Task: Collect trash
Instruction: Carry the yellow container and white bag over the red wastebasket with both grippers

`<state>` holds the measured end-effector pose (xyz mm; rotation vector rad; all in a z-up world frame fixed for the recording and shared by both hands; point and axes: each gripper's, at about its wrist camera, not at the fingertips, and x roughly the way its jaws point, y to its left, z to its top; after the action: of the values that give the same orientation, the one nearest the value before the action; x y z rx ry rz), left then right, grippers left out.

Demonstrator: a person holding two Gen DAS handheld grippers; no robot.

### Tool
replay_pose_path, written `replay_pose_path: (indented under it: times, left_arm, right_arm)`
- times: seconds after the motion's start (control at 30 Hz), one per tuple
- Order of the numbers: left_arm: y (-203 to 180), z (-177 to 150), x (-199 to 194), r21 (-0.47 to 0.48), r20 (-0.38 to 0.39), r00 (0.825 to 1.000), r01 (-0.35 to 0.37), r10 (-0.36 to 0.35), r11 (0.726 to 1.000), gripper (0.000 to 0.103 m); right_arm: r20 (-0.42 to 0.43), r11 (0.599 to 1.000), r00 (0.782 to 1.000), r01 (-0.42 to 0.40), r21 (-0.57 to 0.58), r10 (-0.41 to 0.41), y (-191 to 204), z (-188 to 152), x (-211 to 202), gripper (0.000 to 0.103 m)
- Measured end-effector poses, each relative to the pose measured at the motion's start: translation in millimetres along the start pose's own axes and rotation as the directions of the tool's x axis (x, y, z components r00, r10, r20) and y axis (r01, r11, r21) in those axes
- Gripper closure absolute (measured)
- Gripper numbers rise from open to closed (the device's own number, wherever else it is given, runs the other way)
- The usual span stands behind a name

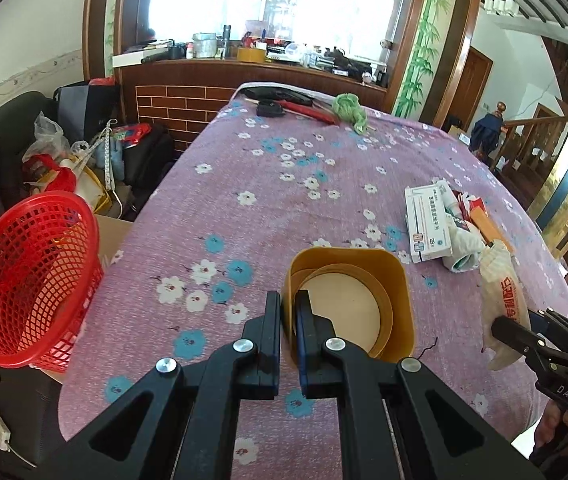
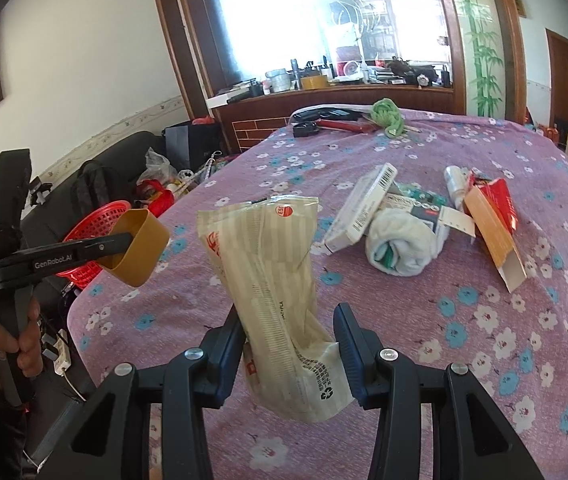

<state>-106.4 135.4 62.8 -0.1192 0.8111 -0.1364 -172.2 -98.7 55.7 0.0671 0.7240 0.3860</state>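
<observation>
Trash: yellow cup (image 1: 348,300) pinched by wall in my left gripper (image 1: 287,320), cream wrapper (image 2: 275,280) clamped in my right gripper (image 2: 288,336). Both clear of tablecloth (image 1: 284,184). Red basket (image 1: 31,280) at 9 o'clock, likely drop spot. More litter at 2 o'clock.

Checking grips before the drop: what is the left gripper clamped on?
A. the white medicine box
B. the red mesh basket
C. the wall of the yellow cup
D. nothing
C: the left gripper pinches one wall of the yellow cup, held above the tablecloth.
</observation>
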Motion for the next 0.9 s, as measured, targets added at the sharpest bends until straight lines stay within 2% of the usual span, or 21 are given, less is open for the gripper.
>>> replay_pose_path:
  times: [0.47, 0.9]
  left_arm:
    - [42, -9, -22, -0.052, 0.019, 0.997, -0.074, 0.075, 0.996, 0.096]
    - [96, -14, -45, -0.111, 0.036, 0.986, -0.158, 0.163, 0.981, 0.096]
  right_arm:
    - [-0.005, 0.993, 0.996, -0.087, -0.081, 0.087, 54, 15, 21, 0.056]
    - [-0.039, 0.971, 0.986, -0.168, -0.168, 0.164, 114, 28, 51, 0.056]
